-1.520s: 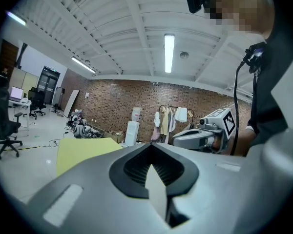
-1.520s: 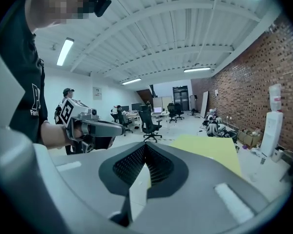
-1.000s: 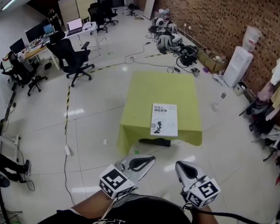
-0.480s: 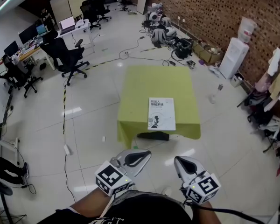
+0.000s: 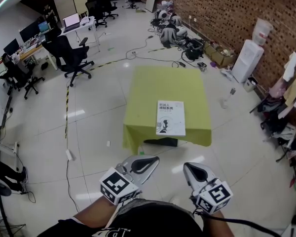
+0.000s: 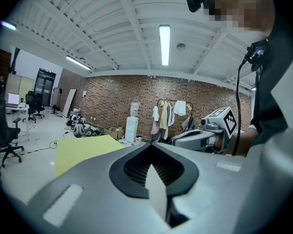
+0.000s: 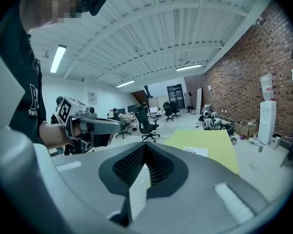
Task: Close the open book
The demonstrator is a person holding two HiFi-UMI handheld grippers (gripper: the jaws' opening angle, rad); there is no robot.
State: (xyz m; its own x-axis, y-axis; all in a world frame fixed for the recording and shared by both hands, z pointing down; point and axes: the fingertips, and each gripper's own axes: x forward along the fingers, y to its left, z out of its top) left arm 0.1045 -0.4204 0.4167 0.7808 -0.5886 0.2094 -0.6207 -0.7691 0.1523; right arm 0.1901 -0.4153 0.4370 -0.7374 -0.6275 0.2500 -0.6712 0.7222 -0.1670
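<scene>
A white book [image 5: 170,118] lies shut, cover up, near the front edge of the green-clothed table [image 5: 163,85], a couple of steps ahead of me. My left gripper [image 5: 149,161] and right gripper [image 5: 188,168] hang low, close to my body and well short of the table. Both are shut with nothing between the jaws. In the left gripper view the left gripper [image 6: 150,145] points toward the table [image 6: 83,150], with the right gripper [image 6: 201,136] beside it. From the right gripper [image 7: 144,146] I see the book [image 7: 195,151] on the table [image 7: 212,143].
A black object [image 5: 162,142] lies on the floor under the table's front edge. Office chairs [image 5: 69,56] and desks stand at the far left. Bags [image 5: 180,33] and a water dispenser [image 5: 246,58] line the brick wall on the right. Cables cross the floor.
The head view has shifted a little, so the table sits slightly higher in the picture. Both grippers keep their place and stay shut. The book has not moved.
</scene>
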